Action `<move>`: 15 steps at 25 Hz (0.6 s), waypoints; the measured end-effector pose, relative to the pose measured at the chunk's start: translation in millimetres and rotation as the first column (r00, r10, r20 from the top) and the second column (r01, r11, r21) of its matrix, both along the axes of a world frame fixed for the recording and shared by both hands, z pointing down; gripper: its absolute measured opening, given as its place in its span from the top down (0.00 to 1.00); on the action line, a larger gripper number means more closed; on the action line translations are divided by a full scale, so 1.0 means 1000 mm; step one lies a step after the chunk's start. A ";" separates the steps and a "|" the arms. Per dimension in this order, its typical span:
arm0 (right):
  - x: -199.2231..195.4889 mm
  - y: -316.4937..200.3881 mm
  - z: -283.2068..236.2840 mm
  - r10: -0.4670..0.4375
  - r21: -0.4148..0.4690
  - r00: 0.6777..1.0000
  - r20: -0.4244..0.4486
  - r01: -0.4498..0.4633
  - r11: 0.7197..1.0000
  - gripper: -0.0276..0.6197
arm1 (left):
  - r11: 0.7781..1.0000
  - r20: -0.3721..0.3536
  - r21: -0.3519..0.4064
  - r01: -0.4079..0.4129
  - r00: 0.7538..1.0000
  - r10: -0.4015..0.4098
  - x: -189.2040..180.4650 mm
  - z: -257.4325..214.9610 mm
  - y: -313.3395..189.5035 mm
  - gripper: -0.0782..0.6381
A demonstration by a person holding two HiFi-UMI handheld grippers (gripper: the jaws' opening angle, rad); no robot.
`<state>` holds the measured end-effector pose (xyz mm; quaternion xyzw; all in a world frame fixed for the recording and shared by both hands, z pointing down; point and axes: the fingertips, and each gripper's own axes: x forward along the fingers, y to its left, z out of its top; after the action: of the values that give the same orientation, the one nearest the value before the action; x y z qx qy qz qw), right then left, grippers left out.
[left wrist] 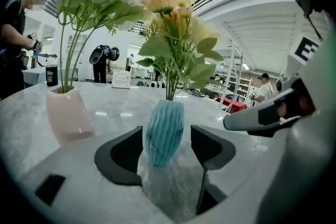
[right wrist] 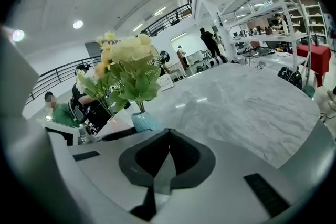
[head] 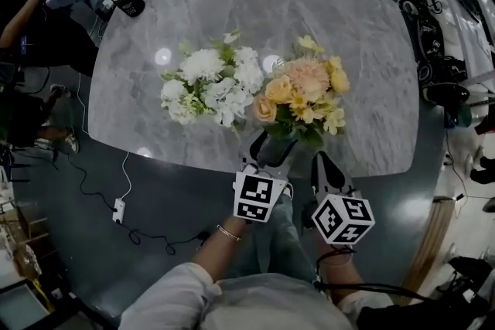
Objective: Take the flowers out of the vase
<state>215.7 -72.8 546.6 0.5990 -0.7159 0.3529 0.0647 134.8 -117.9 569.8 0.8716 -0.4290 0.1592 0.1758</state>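
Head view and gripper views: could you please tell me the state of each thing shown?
Blue vase: upright, peach flowers in it, not gripped.
Pink vase: upright, white flowers in it.
Left gripper: open around the blue vase.
Right gripper: shut, empty.

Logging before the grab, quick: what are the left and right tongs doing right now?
Left tongs: open, either side of the blue vase, not pressing it.
Right tongs: closed, empty.

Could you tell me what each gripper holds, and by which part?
Nothing: the left gripper has open jaws flanking the blue vase; right gripper shut, empty.
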 end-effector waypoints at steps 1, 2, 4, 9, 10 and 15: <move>0.000 -0.001 0.001 -0.002 -0.001 1.000 -0.001 0.002 1.000 0.95 | 1.000 0.000 0.002 -0.004 1.000 0.004 0.001 0.001 -0.001 0.50; 0.001 -0.001 0.002 -0.004 -0.001 1.000 -0.001 0.004 1.000 0.95 | 1.000 0.001 0.004 -0.007 1.000 0.007 0.003 0.002 -0.003 0.50; 0.000 -0.002 0.002 -0.008 -0.001 1.000 0.001 0.008 1.000 0.95 | 1.000 0.007 0.005 -0.009 1.000 0.009 0.004 0.004 -0.006 0.50; -0.005 -0.002 -0.002 -0.039 0.032 0.999 0.033 0.038 0.999 0.95 | 1.000 0.025 0.027 -0.009 1.000 0.008 0.003 0.004 -0.010 0.50; -0.005 -0.001 -0.004 -0.049 0.044 0.998 0.036 0.047 0.998 0.95 | 0.999 0.030 0.035 -0.009 1.000 0.008 0.002 0.004 -0.010 0.51; -0.006 -0.003 -0.010 -0.068 0.075 0.997 0.026 0.066 0.995 0.95 | 0.999 0.041 0.051 -0.013 0.999 0.011 0.001 0.003 -0.010 0.54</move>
<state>209.9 -76.0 536.2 0.5714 -0.7490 0.3325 0.0441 136.0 -127.9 573.0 0.8751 -0.4309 0.1668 0.1436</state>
